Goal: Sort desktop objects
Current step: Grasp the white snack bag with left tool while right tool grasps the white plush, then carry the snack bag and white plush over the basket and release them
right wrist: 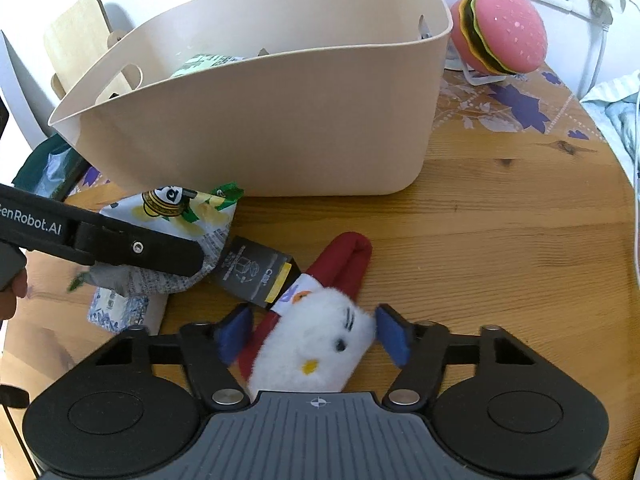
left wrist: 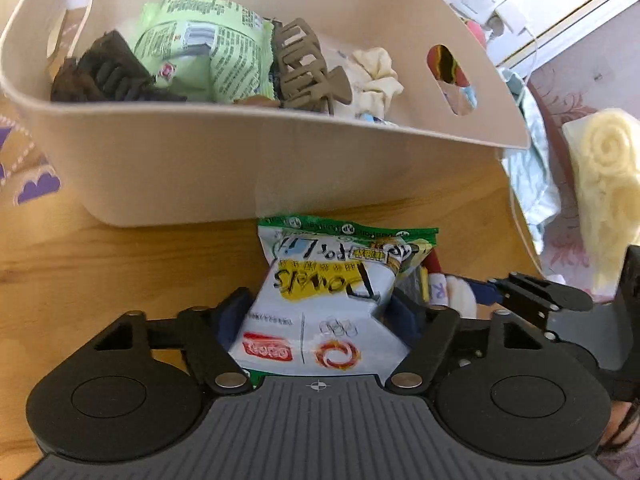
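A white and green snack packet (left wrist: 320, 312) lies on the wooden table (left wrist: 100, 264) in front of the beige basket (left wrist: 180, 168). My left gripper (left wrist: 318, 316) is shut on it, blue pads pressing both sides and creasing it. In the right wrist view one left finger (right wrist: 136, 248) crosses the same packet (right wrist: 180, 216). A white plush toy (right wrist: 316, 344) with a red cap lies near the basket (right wrist: 280, 120). My right gripper (right wrist: 312, 334) is shut on it, pads against its fur. The basket holds a green snack bag (left wrist: 200, 44), two hair claws and a cream scrunchie.
A small black packet (right wrist: 256, 276) lies between the snack packet and the plush. A blue-patterned sachet (right wrist: 116, 308) sits under the left finger. A burger plush (right wrist: 500, 32) stands behind the basket at the right, a wooden board (right wrist: 76, 40) at the left. The round table edge (right wrist: 628, 208) curves close on the right.
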The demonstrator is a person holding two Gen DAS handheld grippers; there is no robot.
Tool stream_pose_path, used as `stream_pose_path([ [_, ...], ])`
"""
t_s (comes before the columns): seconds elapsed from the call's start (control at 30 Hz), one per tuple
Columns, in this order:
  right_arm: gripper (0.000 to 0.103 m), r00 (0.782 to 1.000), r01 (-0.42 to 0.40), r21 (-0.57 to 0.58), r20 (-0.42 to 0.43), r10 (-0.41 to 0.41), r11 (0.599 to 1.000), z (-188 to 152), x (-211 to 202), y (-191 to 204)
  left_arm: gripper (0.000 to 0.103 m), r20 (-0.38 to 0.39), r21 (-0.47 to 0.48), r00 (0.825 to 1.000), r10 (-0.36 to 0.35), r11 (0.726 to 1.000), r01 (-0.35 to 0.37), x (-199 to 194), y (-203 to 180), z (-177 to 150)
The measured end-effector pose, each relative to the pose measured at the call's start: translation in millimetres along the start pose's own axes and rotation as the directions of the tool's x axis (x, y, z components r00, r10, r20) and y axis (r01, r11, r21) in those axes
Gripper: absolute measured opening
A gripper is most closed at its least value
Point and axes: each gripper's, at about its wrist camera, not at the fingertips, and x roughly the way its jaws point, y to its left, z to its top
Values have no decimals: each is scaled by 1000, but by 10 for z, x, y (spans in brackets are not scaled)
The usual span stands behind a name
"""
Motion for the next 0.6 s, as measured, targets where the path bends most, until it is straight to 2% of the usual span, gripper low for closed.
stream_pose_path([
  [0.27,47,1000,-5,-22,1,5,1000,-38,-54,24,58,43,-23,999,-20,1000,21,-139,-23,-95],
  [0.6,46,999,-11,-14,47,12,1000,-75,-374,-66,58,103,13,995,-9,1000,8,-491,-118,-196],
])
